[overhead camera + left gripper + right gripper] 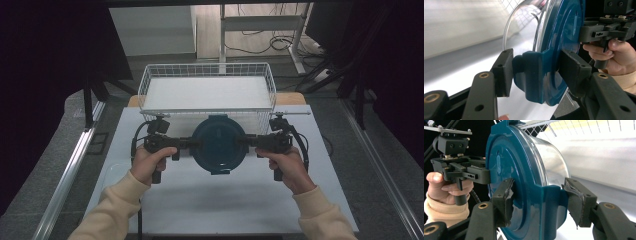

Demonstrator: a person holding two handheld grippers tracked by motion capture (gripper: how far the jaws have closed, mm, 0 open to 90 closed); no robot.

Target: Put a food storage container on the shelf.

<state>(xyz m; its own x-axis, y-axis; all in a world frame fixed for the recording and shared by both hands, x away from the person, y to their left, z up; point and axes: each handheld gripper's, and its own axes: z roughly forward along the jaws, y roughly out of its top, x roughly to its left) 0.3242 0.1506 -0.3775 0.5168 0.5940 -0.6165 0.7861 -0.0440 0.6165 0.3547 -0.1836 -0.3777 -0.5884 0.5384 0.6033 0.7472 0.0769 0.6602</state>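
I hold the round clear container with its dark blue clip-on lid (218, 143) between my two hands, above the white table (225, 200). My left gripper (186, 143) clamps its left side latch, my right gripper (248, 141) the right one. Just behind it stands the white wire basket (150, 80), on the table's far edge.

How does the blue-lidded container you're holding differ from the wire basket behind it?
The container is round, with a solid dark blue lid on a clear body; the wire basket is rectangular, white open mesh. The container is smaller and is held at its side clip tabs by the left gripper and the right gripper; the basket rests on the table, untouched. The container is closed; the basket is open-topped.
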